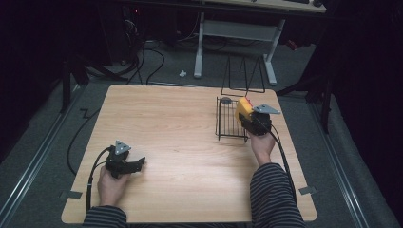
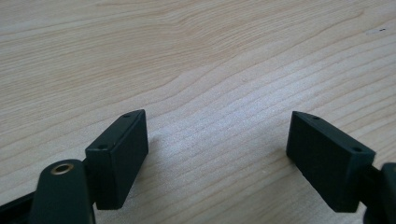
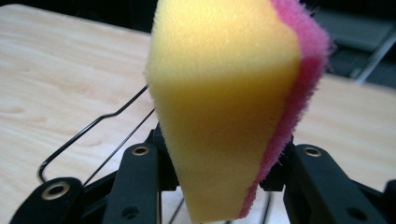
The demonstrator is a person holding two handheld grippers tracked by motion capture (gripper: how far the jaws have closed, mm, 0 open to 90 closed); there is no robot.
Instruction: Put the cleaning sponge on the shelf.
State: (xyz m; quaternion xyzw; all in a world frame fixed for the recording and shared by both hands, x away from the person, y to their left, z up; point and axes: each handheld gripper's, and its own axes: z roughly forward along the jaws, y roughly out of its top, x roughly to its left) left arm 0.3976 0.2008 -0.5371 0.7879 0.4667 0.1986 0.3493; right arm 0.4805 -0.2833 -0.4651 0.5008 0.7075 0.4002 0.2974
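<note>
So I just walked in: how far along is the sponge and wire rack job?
Done: the right gripper has the yellow-and-pink sponge pinched between its fingers. In hand: carrying it at the wire rack. Left: setting it down, seemingly in the rack. The left gripper rests open on the table.

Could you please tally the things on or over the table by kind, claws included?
Sponge, yellow with a pink face: 1
Black wire rack: 1
Small grey disc by the rack: 1
Claws, left claw and right claw: 2
Total: 5
</note>
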